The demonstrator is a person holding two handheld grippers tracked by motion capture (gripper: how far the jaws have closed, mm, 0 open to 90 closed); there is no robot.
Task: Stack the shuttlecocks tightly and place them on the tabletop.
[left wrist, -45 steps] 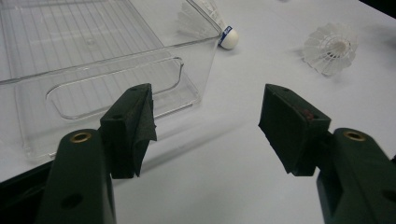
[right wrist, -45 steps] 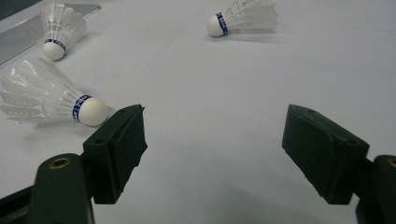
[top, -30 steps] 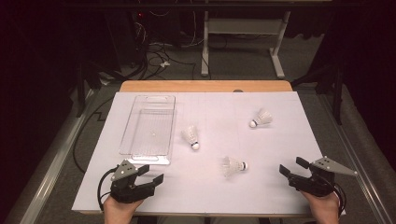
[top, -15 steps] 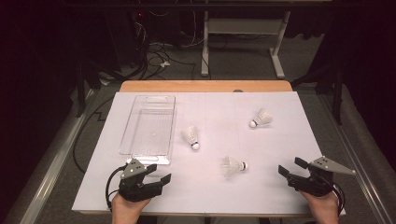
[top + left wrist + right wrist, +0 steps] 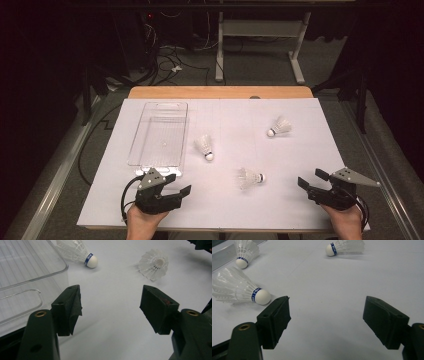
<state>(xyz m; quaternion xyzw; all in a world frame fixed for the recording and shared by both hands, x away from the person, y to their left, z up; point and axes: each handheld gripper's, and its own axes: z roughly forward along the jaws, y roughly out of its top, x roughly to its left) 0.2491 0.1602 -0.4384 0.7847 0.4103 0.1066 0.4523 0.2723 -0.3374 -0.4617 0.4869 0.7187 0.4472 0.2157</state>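
Jaws on your left gripper (image 5: 176, 192) are standing wide with nothing between them, just near of the clear tray (image 5: 150, 150). Three shuttlecocks are lying on the white sheet: one (image 5: 205, 147) beside the tray, one (image 5: 248, 178) nearer you, one (image 5: 279, 127) far right. Your right gripper (image 5: 313, 180) is gaping too, gripping nothing.

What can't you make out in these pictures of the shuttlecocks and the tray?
- Blue band print on the white feather shuttlecock: right gripper view, too small to read.
- Clear plastic tray: left gripper view, cut off by the left edge.
- Tray's near rim: high view, hidden behind the left gripper.
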